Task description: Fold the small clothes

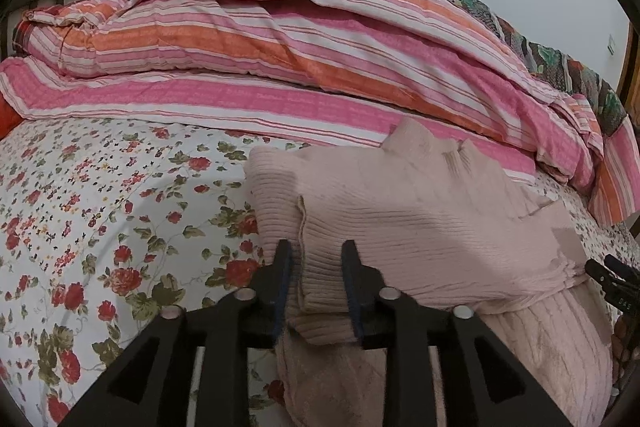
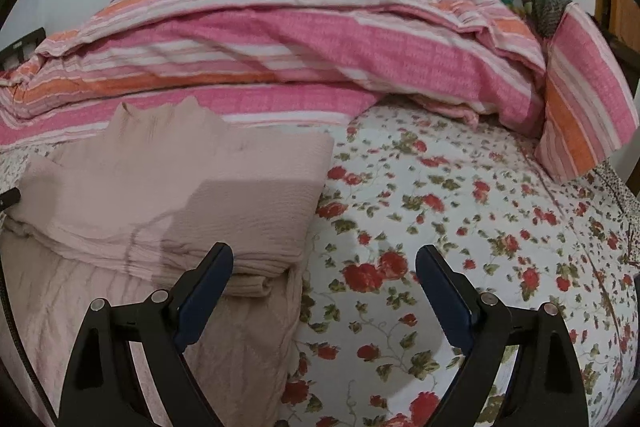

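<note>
Left wrist view: pale pink ribbed sweater [image 1: 420, 219], folded, seemingly pinched by left gripper [image 1: 316, 263]; right gripper [image 2: 324, 267] gapes wide.

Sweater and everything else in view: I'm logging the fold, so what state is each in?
Sweater: partly folded, flat on the bed.
Left hand-held gripper: a ribbed fold between its fingers.
Right hand-held gripper: open, empty.
Quilt: bunched behind.
Sheet: spread flat.

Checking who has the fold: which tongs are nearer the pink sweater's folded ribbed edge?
Left. The left tongs have the pink sweater's ribbed edge between their fingers. The right tongs stand wide open at its other side, mostly over the floral sheet.
</note>
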